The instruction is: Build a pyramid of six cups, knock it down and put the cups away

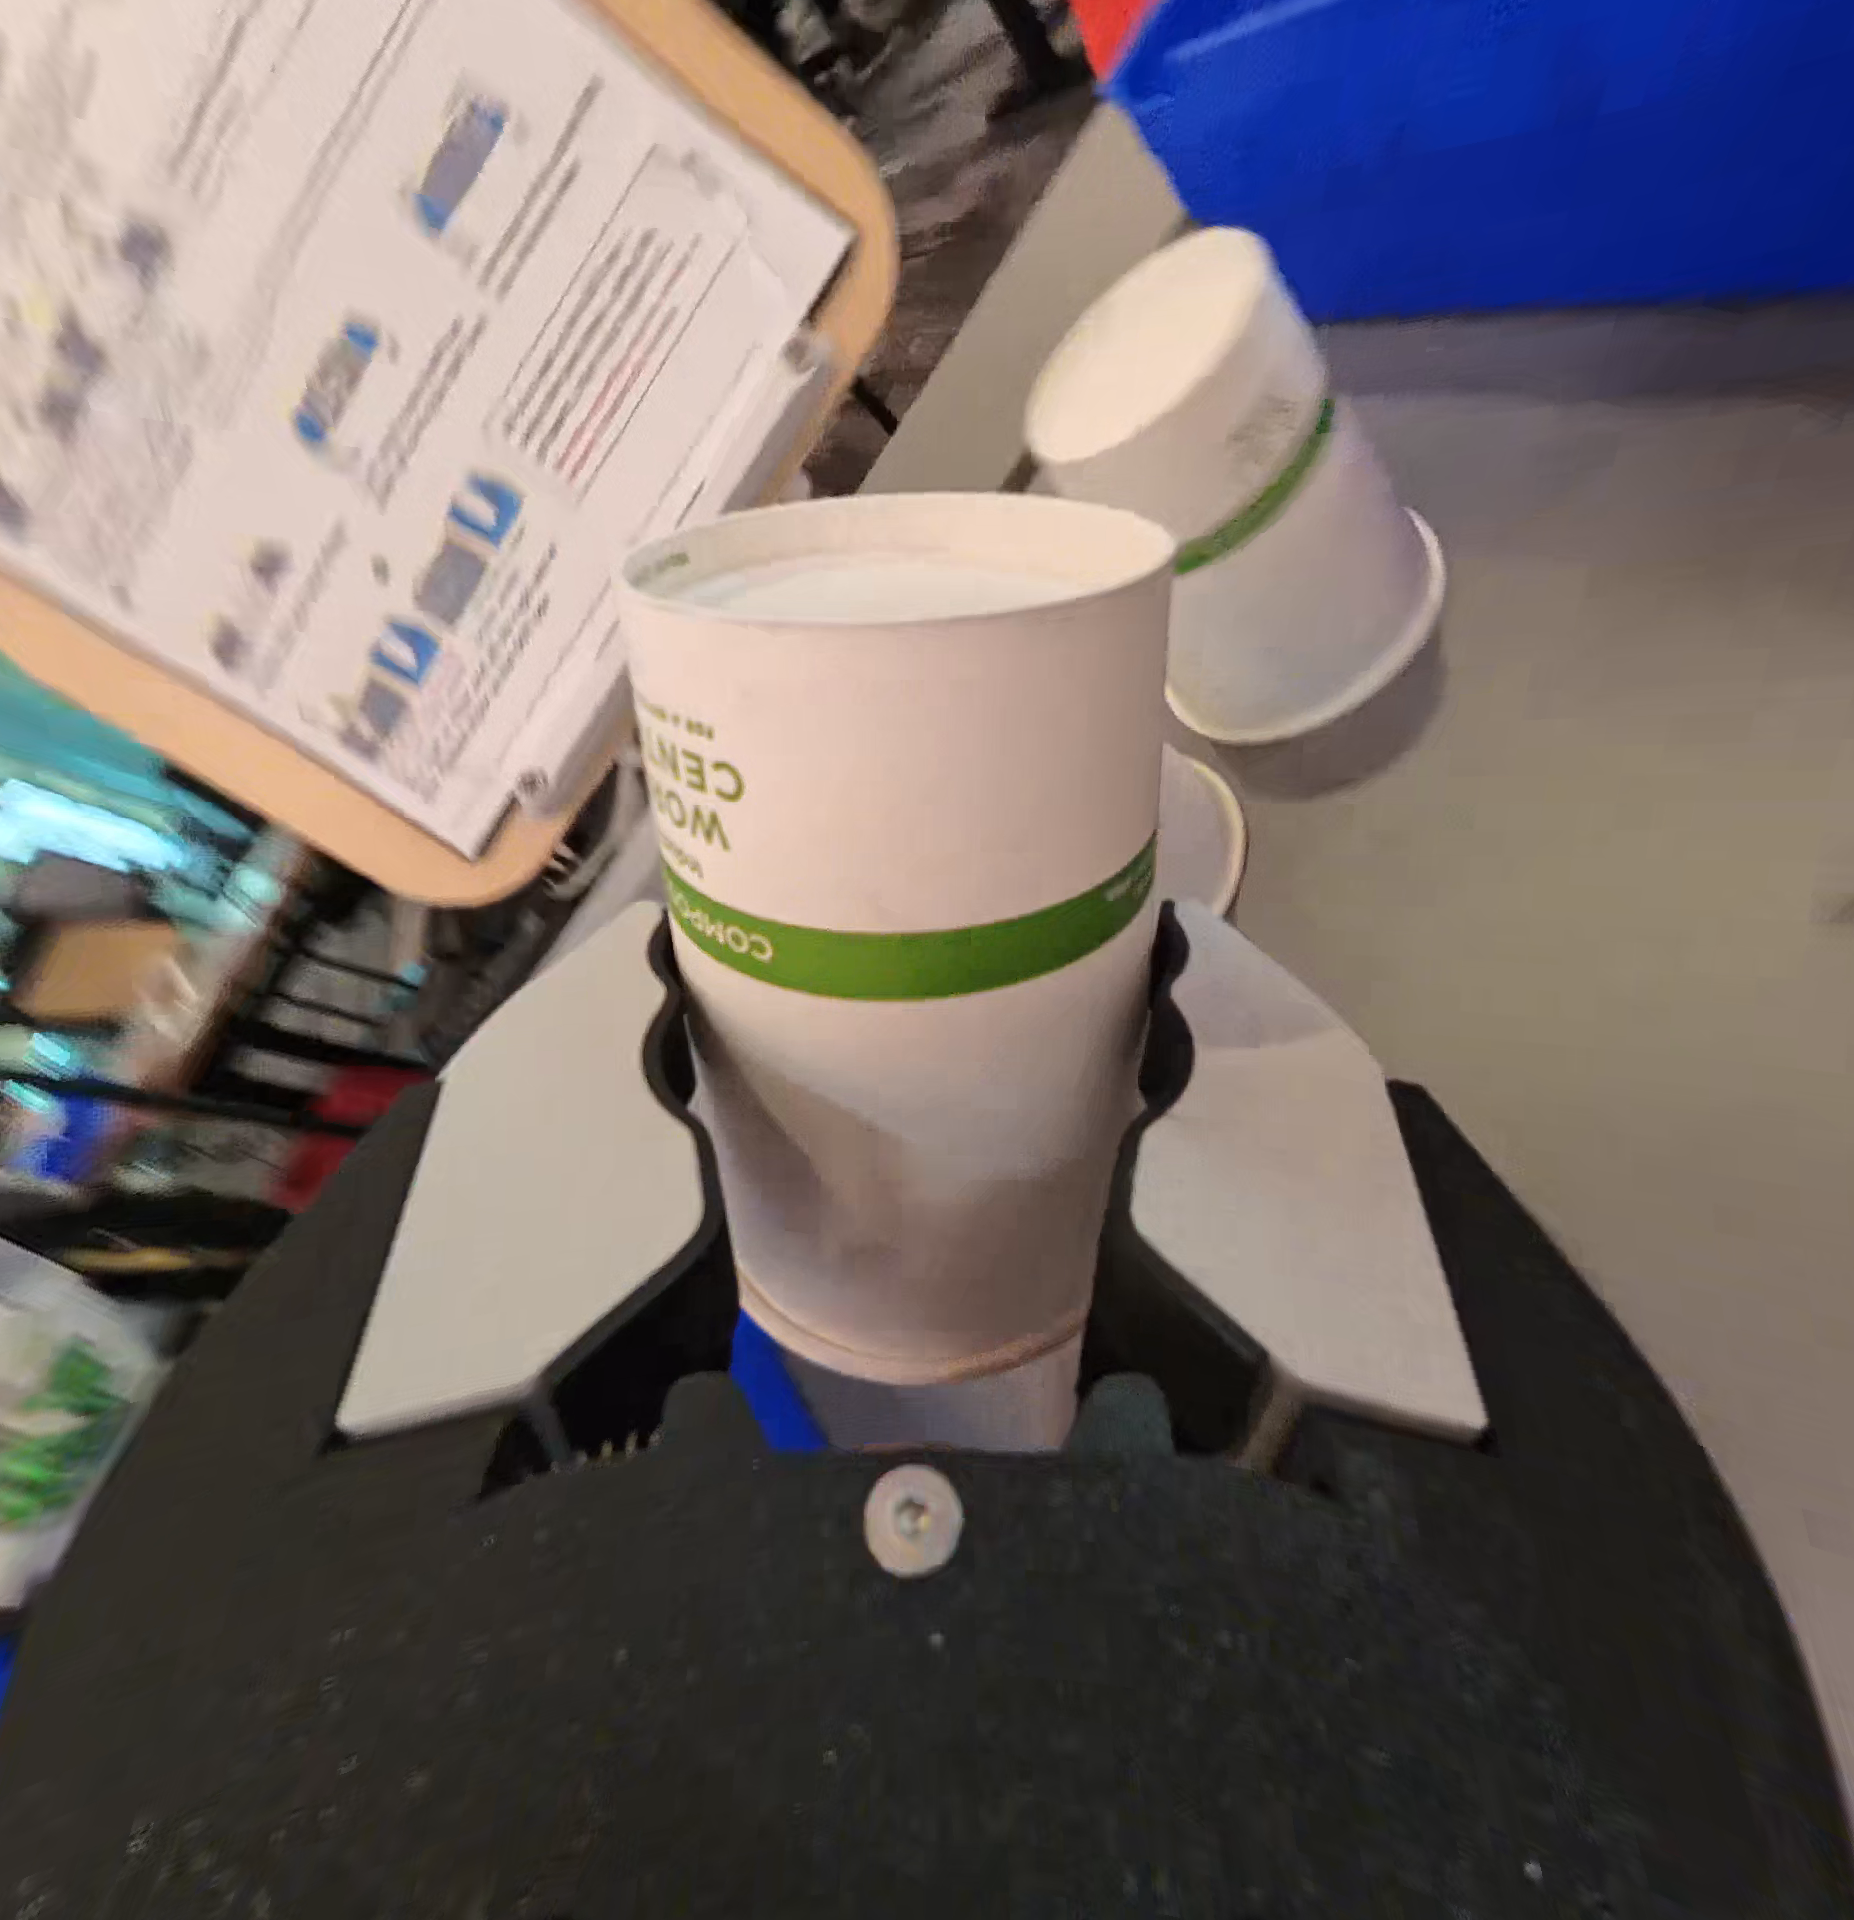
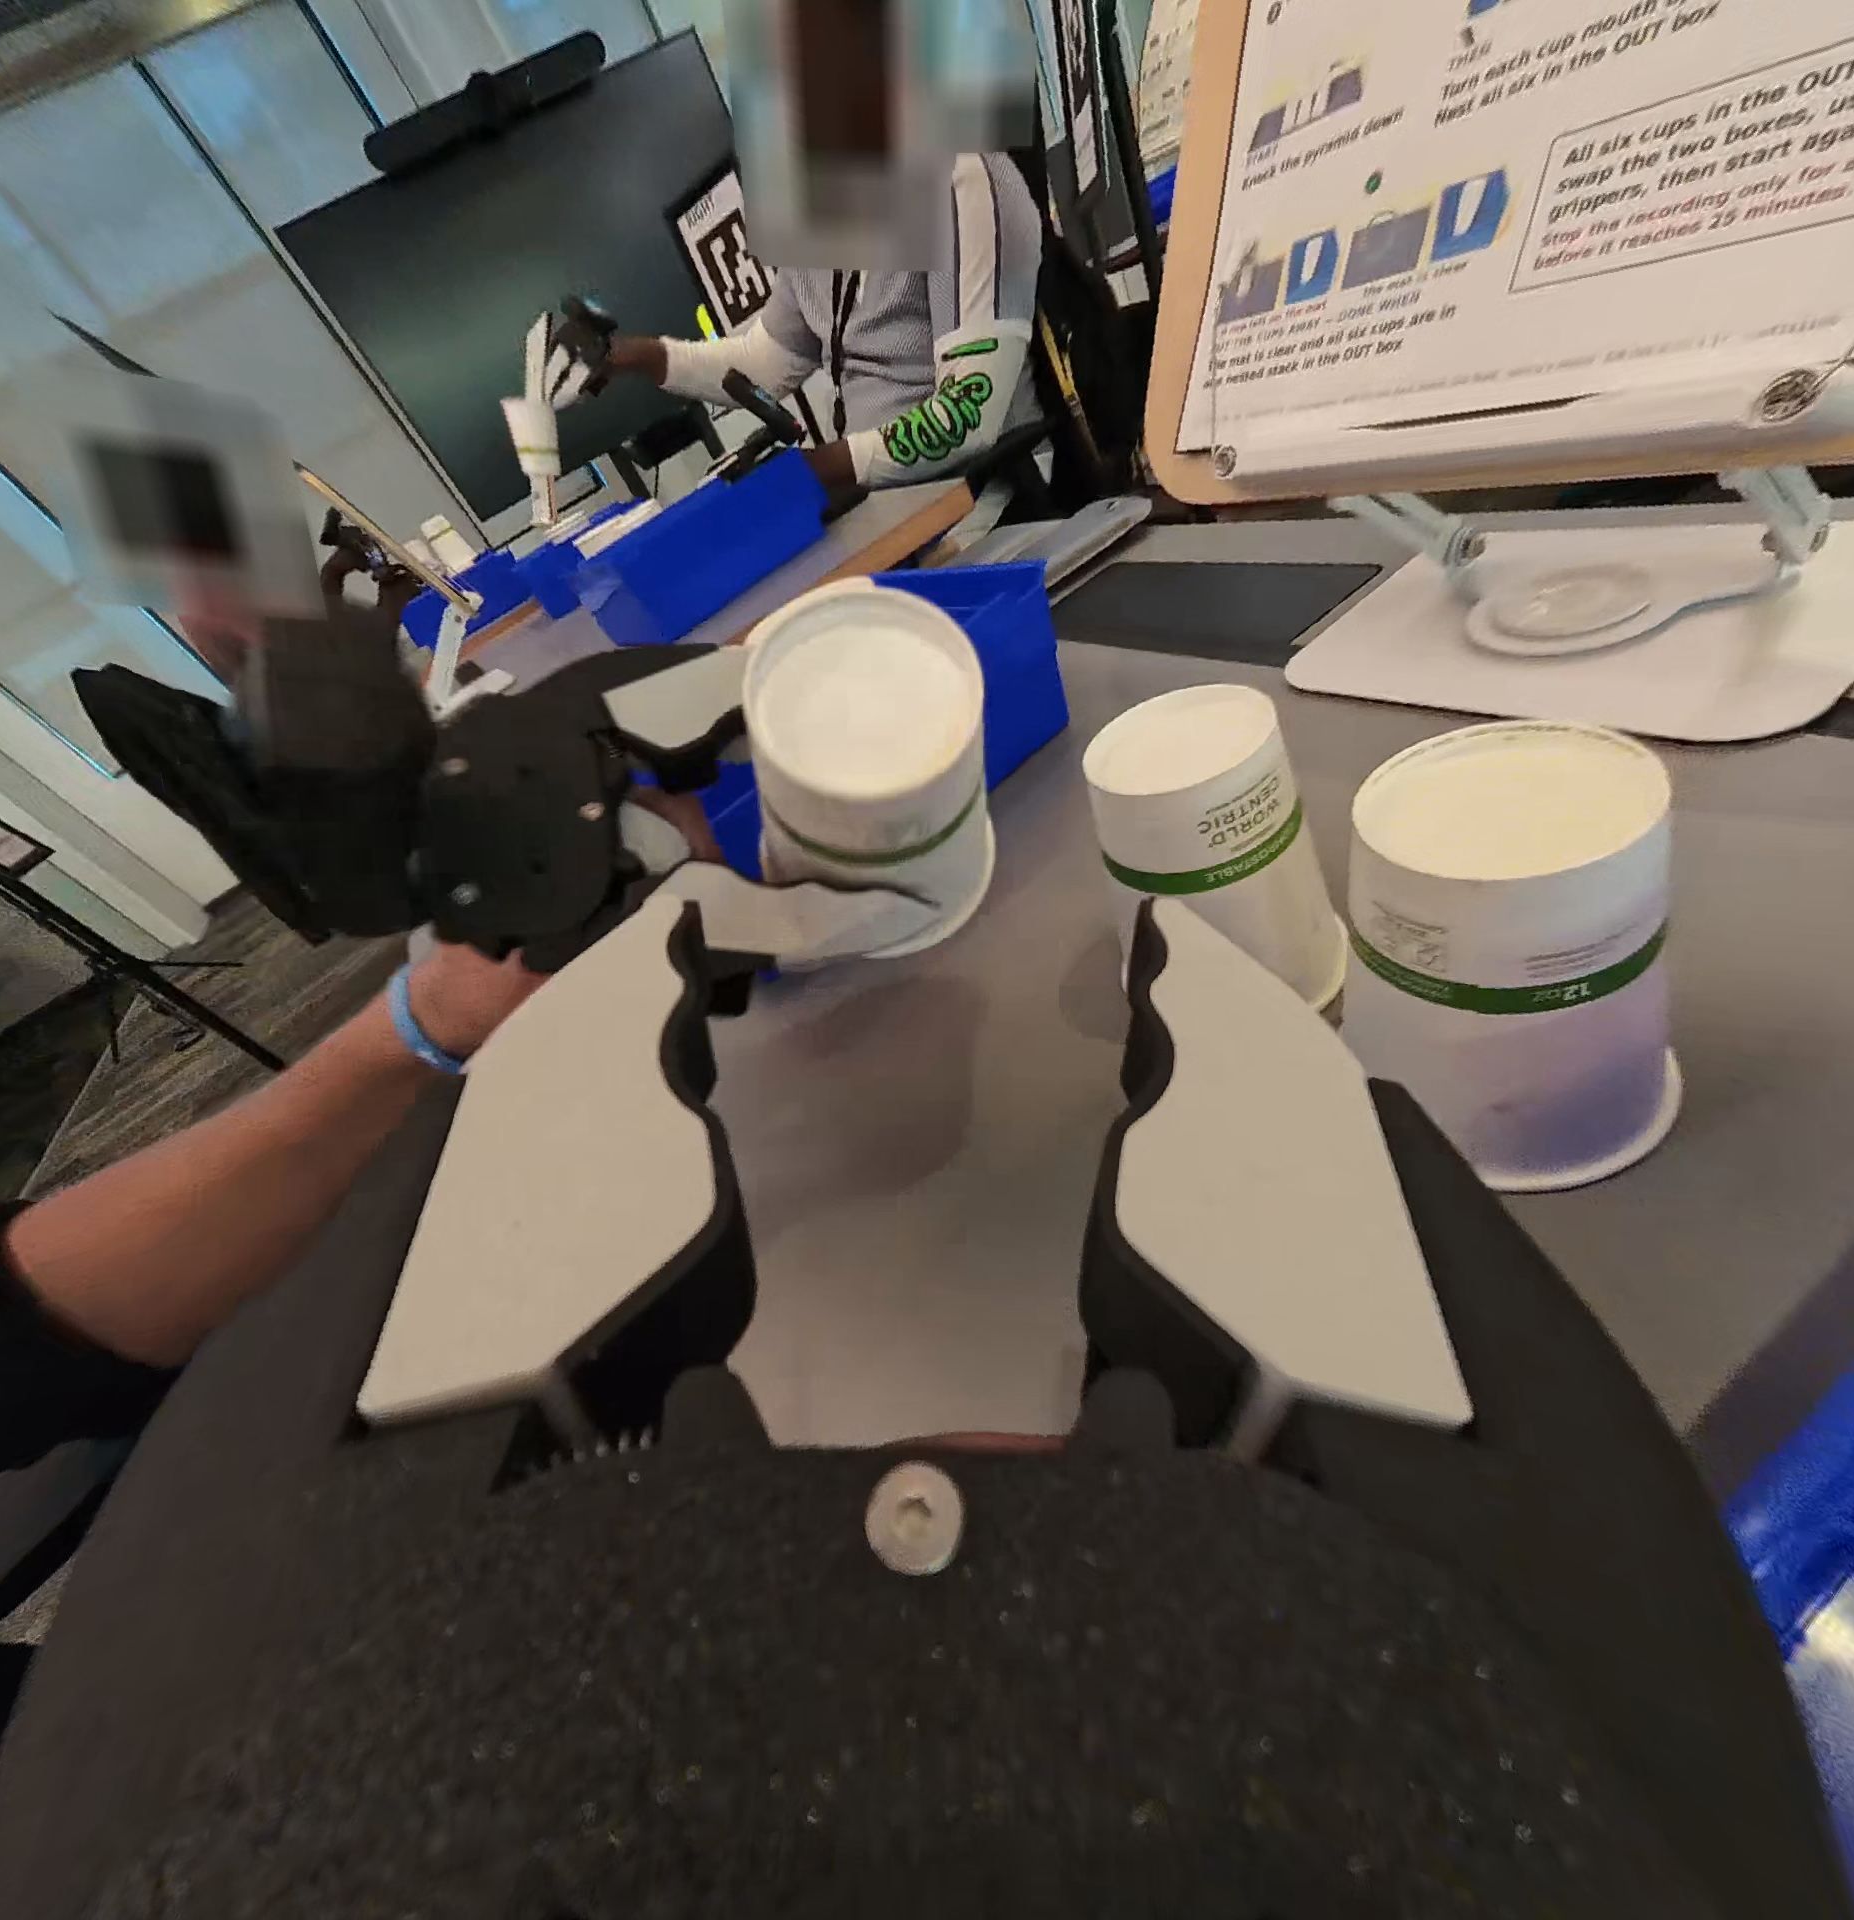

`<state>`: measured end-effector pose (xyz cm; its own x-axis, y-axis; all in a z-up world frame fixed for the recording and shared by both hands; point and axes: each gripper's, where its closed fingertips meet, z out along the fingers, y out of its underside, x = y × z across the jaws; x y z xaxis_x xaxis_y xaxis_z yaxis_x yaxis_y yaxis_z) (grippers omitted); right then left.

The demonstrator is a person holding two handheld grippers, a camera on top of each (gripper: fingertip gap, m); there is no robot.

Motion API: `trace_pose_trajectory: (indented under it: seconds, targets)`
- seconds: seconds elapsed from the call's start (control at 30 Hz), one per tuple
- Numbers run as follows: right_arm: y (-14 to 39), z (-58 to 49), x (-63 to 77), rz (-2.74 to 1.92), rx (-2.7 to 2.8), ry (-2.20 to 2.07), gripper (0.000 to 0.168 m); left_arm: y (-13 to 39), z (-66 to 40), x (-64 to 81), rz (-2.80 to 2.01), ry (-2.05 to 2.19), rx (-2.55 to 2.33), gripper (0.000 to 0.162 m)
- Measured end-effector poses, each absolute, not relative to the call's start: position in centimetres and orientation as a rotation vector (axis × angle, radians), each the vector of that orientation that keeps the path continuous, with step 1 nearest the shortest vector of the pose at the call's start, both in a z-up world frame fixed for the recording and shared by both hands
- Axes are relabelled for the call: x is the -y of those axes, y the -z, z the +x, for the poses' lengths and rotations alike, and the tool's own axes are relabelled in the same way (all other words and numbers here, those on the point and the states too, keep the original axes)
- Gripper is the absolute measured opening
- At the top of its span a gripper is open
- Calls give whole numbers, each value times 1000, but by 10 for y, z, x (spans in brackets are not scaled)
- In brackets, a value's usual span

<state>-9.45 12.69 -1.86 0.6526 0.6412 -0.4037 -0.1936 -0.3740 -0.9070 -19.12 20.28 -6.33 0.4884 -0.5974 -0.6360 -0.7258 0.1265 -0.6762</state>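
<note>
The left tool (image 1: 907, 997) pinches an inverted cup (image 1: 892, 831), carried above the worktop (image 2: 1422, 1299); the right tool (image 2: 912, 1008) is spread, holding nothing. Two cups (image 2: 1214, 831) stand mouth-down, so the base row seems in hand. Next, set it down level beside them. The cups bear green print, which I leave unread.

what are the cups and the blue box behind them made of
The cups look like matte white paper: thin rolled rims, a printed green band, a visible side seam. The one in the left gripper looks the same. The blue box seems moulded plastic, smooth and slightly glossy with stiff, even walls, though blur leaves that uncertain.
</note>
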Motion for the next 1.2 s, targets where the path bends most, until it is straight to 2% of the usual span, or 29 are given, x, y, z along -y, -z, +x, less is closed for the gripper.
trace_pose_trajectory:
  seconds: [0.2, 0.33, 0.6, 0.9, 0.93, 1.0, 1.07, 1.2]
  targets:
    - [23, -102, -123, -1757, 390, -959, 74, 93, -214, -248, -1859, 198, -661, 84]
    - [29, -109, -120, -1780, 425, -958, 72, 115, -226, -277, -1952, 171, -462, 84]
    - [36, -108, -121, -1803, 428, -968, 69, 152, -232, -301, -2054, 159, -445, 85]
    - [45, -111, -118, -1841, 431, -995, 69, 159, -235, -291, -2165, 221, -436, 86]
    - [46, -112, -115, -1849, 439, -997, 69, 159, -235, -288, -2182, 229, -436, 88]
    - [52, -114, -105, -1860, 463, -993, 70, 152, -233, -277, -2188, 268, -444, 102]
    - [70, -119, -83, -1883, 515, -993, 70, 139, -233, -257, -2184, 306, -480, 103]
    - [101, -123, -36, -1842, 541, -978, 65, 114, -233, -180, -2244, 542, -633, 91]
